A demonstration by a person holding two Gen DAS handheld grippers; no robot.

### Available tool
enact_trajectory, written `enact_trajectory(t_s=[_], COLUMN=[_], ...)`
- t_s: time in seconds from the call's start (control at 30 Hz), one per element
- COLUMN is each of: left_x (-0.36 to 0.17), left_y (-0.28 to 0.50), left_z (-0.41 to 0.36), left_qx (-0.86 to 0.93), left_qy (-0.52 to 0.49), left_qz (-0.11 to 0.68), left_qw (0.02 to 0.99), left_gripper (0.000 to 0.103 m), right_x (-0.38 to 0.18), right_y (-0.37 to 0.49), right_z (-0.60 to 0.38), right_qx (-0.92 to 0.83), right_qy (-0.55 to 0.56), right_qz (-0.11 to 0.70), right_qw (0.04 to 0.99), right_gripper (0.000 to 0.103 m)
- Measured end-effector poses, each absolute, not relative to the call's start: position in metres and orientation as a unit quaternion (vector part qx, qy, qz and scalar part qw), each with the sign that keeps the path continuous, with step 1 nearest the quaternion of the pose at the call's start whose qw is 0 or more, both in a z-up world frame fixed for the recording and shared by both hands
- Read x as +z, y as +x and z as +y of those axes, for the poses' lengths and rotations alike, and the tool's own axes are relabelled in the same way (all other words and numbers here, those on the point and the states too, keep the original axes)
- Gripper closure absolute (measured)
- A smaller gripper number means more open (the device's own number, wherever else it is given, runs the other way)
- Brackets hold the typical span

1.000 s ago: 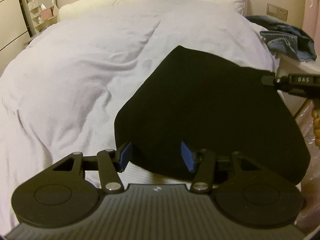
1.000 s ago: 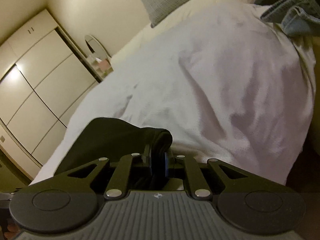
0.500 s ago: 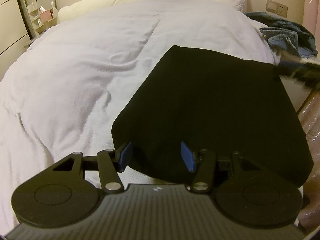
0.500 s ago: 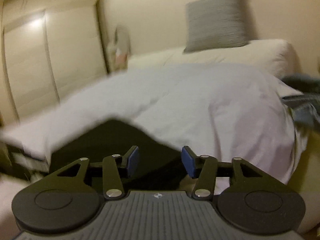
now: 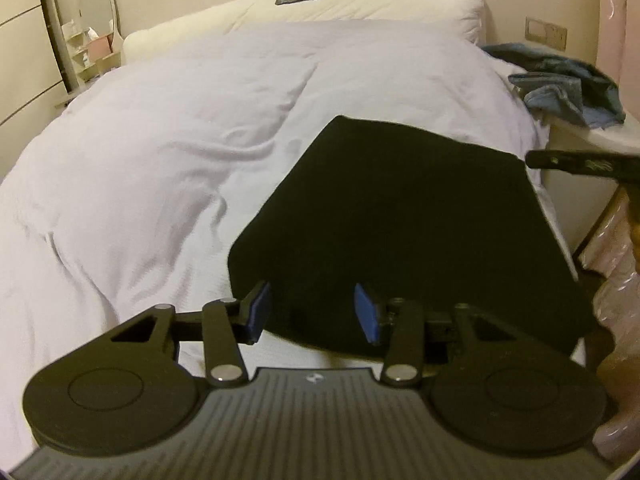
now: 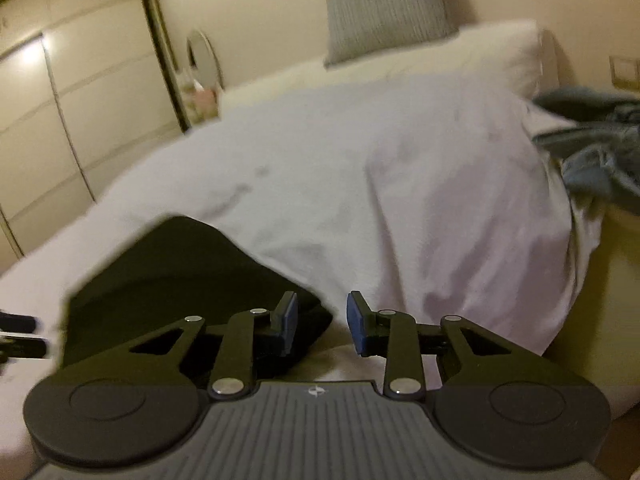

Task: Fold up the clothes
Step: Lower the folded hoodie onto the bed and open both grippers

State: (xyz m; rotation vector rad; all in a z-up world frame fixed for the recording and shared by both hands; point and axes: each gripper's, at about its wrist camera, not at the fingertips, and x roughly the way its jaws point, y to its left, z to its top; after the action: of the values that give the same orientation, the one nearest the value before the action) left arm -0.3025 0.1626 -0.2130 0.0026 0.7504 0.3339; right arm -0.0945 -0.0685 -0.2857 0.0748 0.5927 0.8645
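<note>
1. Left wrist view: my left claw [image 5: 308,312] hangs over the near edge of the bed [image 5: 160,168], jaws part open and closing, nothing pinched. The black garment [image 5: 400,224] lies flat as a neat folded panel toward the bed's near right corner. I judge this fold done.
2. Right wrist view: my right claw [image 6: 318,320] is also empty, jaws closing, just beside the garment's [image 6: 180,264] corner. The jeans [image 6: 596,152] lie crumpled at the bed's far right edge, still unfolded.
</note>
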Motion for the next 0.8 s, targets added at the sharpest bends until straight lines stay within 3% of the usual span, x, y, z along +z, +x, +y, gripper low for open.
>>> enact_trajectory(t_s=[0.17,0.2,0.33,0.8], left_x=[-0.225,-0.230,-0.236,-0.226], left_y=[-0.294,-0.291,-0.288,-0.316], left_z=[0.146,0.147,0.151,0.122], left_qx=[0.149,0.150,0.154,0.131], left_qy=[0.032,0.029,0.016,0.012], left_qz=[0.373,0.378,0.383,0.350], left_qw=[0.915,0.913,0.911,0.928], left_gripper=[0.061,0.061,0.061,0.062], right_x=[-0.271,-0.270,-0.287,-0.276], right_y=[-0.141,-0.149,-0.156,-0.181], right_z=[-0.054,-0.047,-0.025,-0.038], right_qx=[0.470,0.480,0.475,0.490], right_qy=[0.019,0.010,-0.051,-0.034], right_qz=[0.252,0.248,0.271,0.246], right_qw=[0.846,0.841,0.836,0.835], right_gripper=[0.069,0.065,0.064,0.064])
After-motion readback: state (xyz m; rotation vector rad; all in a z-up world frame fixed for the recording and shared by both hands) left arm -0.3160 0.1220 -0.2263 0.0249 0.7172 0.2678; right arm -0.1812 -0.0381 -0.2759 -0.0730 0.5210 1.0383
